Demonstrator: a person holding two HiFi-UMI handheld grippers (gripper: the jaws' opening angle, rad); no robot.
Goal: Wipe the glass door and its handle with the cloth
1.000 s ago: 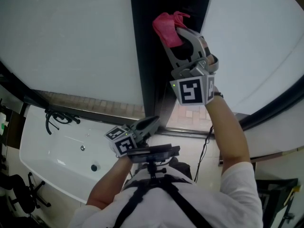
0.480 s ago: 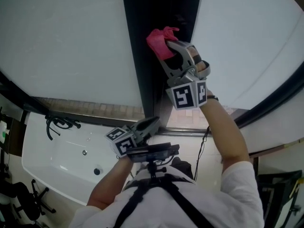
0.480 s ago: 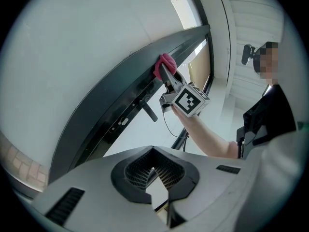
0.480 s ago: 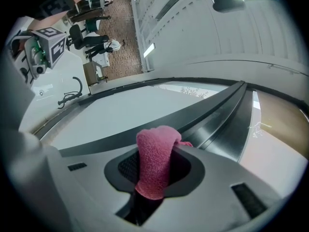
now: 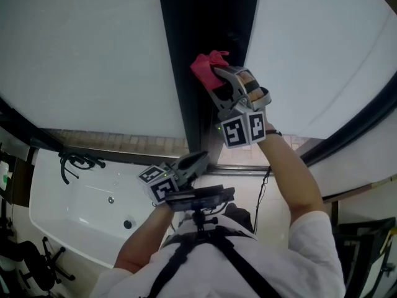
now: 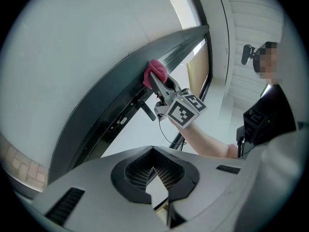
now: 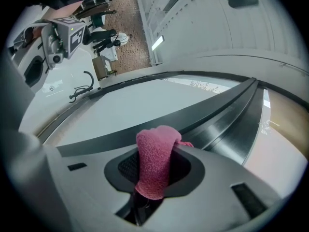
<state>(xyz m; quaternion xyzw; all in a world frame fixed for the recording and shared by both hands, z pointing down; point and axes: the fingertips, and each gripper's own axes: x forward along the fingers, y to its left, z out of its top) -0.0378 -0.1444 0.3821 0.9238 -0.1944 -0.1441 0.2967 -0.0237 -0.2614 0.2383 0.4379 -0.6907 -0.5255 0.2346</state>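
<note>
My right gripper (image 5: 217, 74) is shut on a bunched pink cloth (image 5: 206, 67) and presses it against the dark vertical door frame (image 5: 205, 17) between two frosted glass panes (image 5: 80, 54). In the right gripper view the cloth (image 7: 154, 161) fills the jaws, with the frame (image 7: 227, 115) just beyond. The left gripper view shows the cloth (image 6: 155, 71) on the frame above the black lever handle (image 6: 145, 109). My left gripper (image 5: 197, 160) hangs lower, near my chest, shut and holding nothing, apart from the door.
A white bathtub (image 5: 74, 210) lies at the lower left with a black hose (image 5: 77, 160) on its rim. A thin black cable (image 5: 267, 191) dangles by the door's bottom rail. A black chair base (image 5: 31, 253) stands at the bottom left.
My right gripper has slid the pink cloth down the dark frame, toward me and slightly left. The left gripper has stayed where it was.
</note>
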